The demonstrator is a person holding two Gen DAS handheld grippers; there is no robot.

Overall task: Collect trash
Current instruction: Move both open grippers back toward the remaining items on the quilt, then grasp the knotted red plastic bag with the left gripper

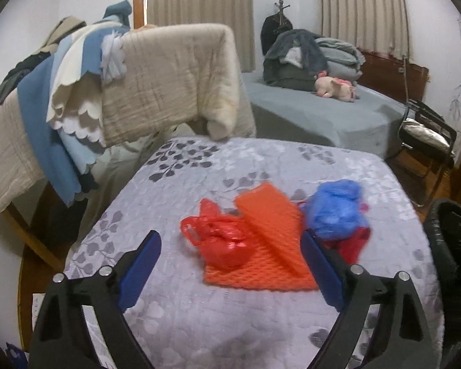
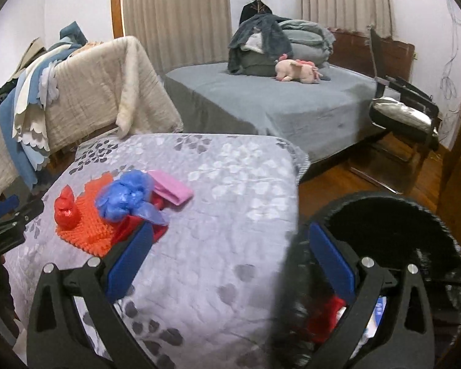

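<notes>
Both tongs stand wide apart and empty. Left gripper (image 1: 232, 244) hovers over the red bag (image 1: 222, 240) on the orange mesh (image 1: 270, 255); right gripper (image 2: 230, 236) hangs between the bedspread (image 2: 224, 190) and black bin (image 2: 393, 215), far right.

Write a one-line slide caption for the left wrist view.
Open left gripper approaches red bag, orange mesh and blue bag on a floral bedspread.

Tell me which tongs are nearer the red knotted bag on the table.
Left. The left tongs stand open right in front of the red knotted bag. The right tongs hang open toward the table's right edge by the black bin, beyond the blue bag.
</notes>
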